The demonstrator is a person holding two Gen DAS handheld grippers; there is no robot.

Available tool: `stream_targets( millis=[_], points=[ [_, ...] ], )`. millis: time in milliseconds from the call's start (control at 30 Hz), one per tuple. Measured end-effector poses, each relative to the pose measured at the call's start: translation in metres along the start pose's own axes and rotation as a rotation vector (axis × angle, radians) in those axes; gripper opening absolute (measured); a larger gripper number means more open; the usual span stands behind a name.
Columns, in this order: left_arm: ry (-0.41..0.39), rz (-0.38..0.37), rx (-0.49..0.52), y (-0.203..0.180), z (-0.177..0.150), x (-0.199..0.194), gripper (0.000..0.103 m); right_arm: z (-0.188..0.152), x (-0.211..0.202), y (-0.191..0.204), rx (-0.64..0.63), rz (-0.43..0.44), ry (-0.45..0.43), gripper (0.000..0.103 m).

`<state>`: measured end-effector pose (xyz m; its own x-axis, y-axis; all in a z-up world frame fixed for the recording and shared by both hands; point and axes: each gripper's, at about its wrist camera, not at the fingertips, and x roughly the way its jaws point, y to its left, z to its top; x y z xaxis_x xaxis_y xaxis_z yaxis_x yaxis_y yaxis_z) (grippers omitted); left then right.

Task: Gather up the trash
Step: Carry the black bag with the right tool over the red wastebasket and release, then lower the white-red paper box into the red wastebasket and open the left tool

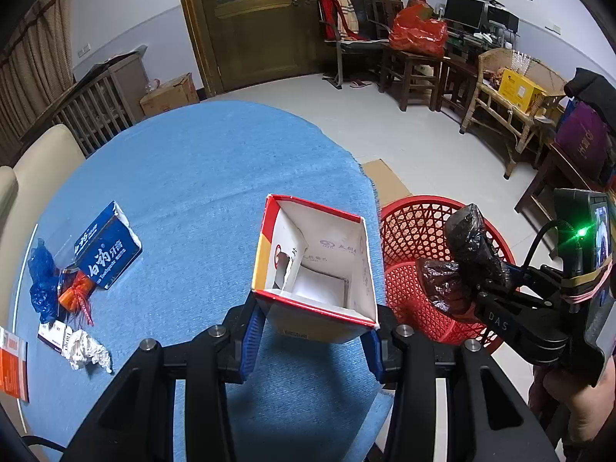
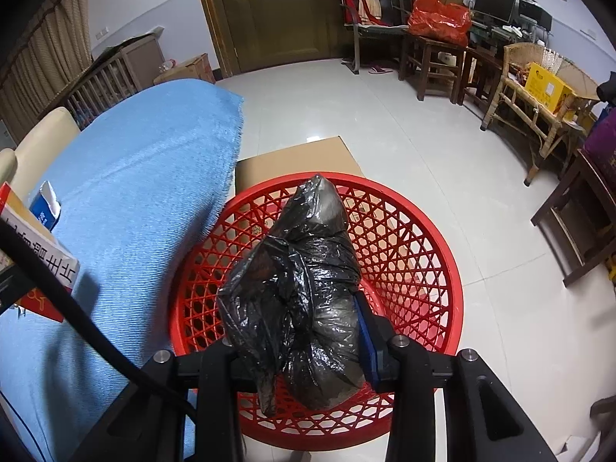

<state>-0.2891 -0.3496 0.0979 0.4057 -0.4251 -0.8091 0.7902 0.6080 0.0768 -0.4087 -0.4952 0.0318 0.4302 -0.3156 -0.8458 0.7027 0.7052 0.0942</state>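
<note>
My left gripper (image 1: 313, 340) is shut on an open white cardboard box with red edges (image 1: 315, 265), held above the blue tablecloth (image 1: 200, 177) near the table's right edge. My right gripper (image 2: 298, 342) is shut on a crumpled black plastic bag (image 2: 304, 281) and holds it over the red mesh basket (image 2: 415, 238) on the floor. The basket (image 1: 415, 231), the bag (image 1: 462, 258) and the right gripper (image 1: 477, 288) also show in the left wrist view.
On the table's left lie a blue toothpaste box (image 1: 106, 246), a blue plastic bag (image 1: 42, 281), an orange wrapper (image 1: 75, 294), crumpled white paper (image 1: 86, 348) and small cartons. Flat cardboard (image 2: 296, 158) lies under the basket. Chairs and furniture line the far wall.
</note>
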Motion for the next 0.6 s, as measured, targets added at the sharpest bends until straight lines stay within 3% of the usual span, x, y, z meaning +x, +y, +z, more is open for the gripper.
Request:
stream_targets(
  millis=[400,467,500,600],
  points=[
    [0.003,-0.017,0.023,-0.007,0.006,0.005,0.046,0.002,0.014,-0.006,0.017,-0.011,0.023,0.041],
    [0.003,-0.021,0.027,-0.009,0.007,0.006,0.046,0.002,0.017,-0.008,0.022,-0.015,0.032,0.05],
    [0.003,-0.023,0.031,-0.011,0.008,0.006,0.046,0.002,0.018,-0.009,0.026,-0.017,0.038,0.063],
    [0.006,-0.028,0.043,-0.017,0.012,0.009,0.046,0.004,0.017,-0.012,0.042,-0.011,0.027,0.068]
  ],
)
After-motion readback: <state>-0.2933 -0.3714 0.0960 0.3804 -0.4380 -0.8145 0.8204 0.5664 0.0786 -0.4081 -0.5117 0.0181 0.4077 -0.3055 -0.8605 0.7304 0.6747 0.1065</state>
